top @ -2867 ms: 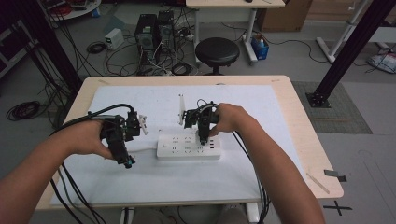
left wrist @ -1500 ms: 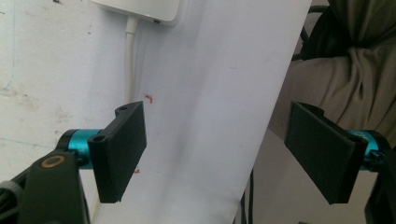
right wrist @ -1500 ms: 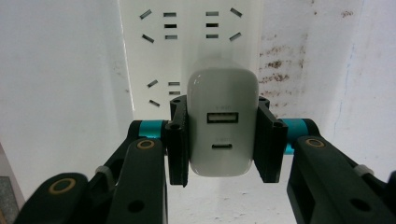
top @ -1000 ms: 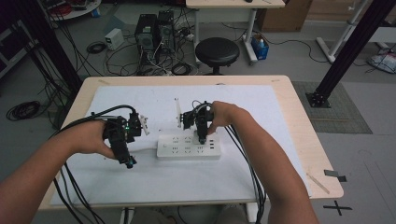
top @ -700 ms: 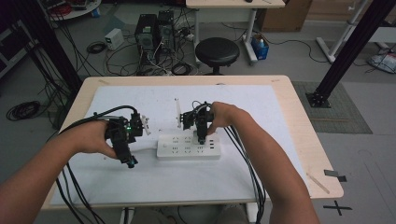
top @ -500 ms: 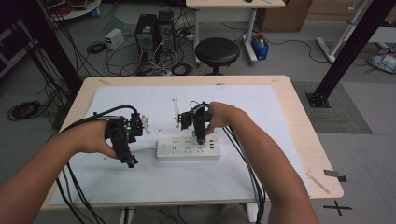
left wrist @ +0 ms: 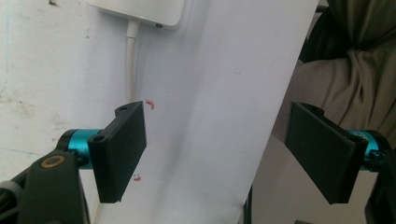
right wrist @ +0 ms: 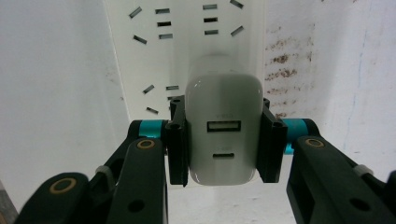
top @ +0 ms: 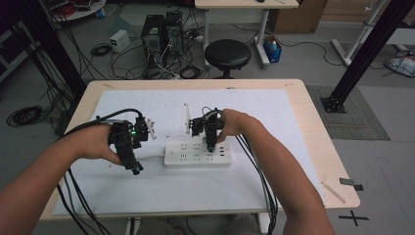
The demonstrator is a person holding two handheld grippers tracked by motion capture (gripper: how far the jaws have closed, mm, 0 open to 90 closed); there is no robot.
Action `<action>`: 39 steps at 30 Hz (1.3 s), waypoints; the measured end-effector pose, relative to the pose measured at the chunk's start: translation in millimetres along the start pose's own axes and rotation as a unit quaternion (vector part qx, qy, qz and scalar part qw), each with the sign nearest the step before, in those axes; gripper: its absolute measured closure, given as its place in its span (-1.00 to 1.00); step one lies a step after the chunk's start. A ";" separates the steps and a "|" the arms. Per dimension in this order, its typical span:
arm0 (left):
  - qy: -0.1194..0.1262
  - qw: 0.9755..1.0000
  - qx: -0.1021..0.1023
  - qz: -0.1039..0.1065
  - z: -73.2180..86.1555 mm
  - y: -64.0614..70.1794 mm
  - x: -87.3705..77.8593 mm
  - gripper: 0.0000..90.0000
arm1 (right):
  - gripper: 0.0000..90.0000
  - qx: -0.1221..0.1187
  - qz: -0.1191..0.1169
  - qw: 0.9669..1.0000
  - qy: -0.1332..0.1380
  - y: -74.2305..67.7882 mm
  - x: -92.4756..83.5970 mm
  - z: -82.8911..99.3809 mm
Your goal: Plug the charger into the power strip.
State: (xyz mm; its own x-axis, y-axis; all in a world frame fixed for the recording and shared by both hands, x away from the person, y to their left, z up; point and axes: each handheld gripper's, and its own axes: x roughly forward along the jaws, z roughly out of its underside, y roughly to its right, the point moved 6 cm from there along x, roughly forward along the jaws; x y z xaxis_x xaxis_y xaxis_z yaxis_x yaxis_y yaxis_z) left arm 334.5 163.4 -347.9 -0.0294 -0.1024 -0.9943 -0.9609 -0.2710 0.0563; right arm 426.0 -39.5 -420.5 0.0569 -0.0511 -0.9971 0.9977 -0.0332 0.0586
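So the right claw (right wrist: pixel 223 144) is clamped on both sides of a white USB charger (right wrist: pixel 223 140), held right over the white power strip (top: pixel 197 154) in the middle of the table (top: pixel 293 127). I'd line the prongs up square with a socket and push straight down, no tilting. The left claw (left wrist: pixel 224 154) is spread wide with nothing in it, near the strip's cord end, so it could pin the strip down.

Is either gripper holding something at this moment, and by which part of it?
The right gripper holds a white USB charger by its two flat sides, above the white power strip. The left gripper is open and holds nothing.
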 end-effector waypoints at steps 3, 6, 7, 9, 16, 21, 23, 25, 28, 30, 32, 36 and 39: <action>-0.001 1.000 0.000 0.002 0.5 -0.2 1.3 -0.53 | 0.39 -0.002 -0.001 1.000 -0.014 -0.4 0.5 -3.5; 0.000 1.000 -0.003 0.002 1.7 -0.1 3.2 -0.53 | 0.39 -0.007 -0.001 1.000 -0.024 0.0 1.2 -5.3; 0.001 1.000 -0.004 0.003 2.1 -0.6 3.7 -0.53 | 0.39 -0.008 -0.001 1.000 -0.027 0.2 1.6 -5.4; -0.002 1.000 -0.003 0.002 2.2 -1.9 3.8 -0.53 | 0.39 -0.013 0.009 0.999 -0.034 -1.4 2.4 -6.8; -0.003 1.000 -0.004 0.001 3.0 -3.0 5.3 -0.58 | 0.39 -0.002 0.000 1.000 0.001 -0.3 3.6 -0.4; 0.001 1.000 -0.004 0.005 2.5 -2.4 4.3 -0.58 | 0.39 -0.004 -0.001 1.000 0.000 0.0 4.0 -1.1; -0.001 1.000 -0.002 0.006 2.7 -3.3 4.6 -0.58 | 0.39 -0.004 0.004 1.000 -0.002 -0.6 4.3 -1.7; -0.003 1.000 -0.005 0.006 2.8 -3.4 5.2 -0.58 | 0.39 -0.004 0.007 1.000 -0.004 -1.5 4.5 -2.5; 0.001 1.000 -0.003 0.006 1.1 -3.6 4.3 -0.58 | 0.39 -0.003 0.003 1.000 -0.008 -0.9 4.4 -2.4; 0.004 1.000 -0.003 0.007 0.5 -3.4 3.8 -0.58 | 0.39 -0.005 0.002 1.000 -0.005 -0.4 4.7 -2.6; 0.004 1.000 -0.005 0.008 0.6 -3.5 4.0 -0.58 | 0.38 -0.002 0.000 1.000 -0.005 -0.1 4.3 -1.7; 0.000 1.000 0.000 0.009 -0.5 -5.4 7.8 -0.58 | 0.28 0.015 -0.012 1.000 -0.003 1.0 4.0 -2.4; -0.002 1.000 0.001 0.012 -1.5 -5.6 11.2 -0.58 | -0.11 0.017 -0.027 0.999 0.020 -1.0 -1.8 -5.2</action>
State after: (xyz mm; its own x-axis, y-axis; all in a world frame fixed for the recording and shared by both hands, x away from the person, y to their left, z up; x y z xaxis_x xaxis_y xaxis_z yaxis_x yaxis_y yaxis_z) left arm 340.0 162.3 -359.2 -0.0531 -0.1049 -0.9931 -0.9604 -0.2672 0.0795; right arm 425.1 -34.2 -419.0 0.0041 -0.0078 -1.0000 0.9976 -0.0687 0.0046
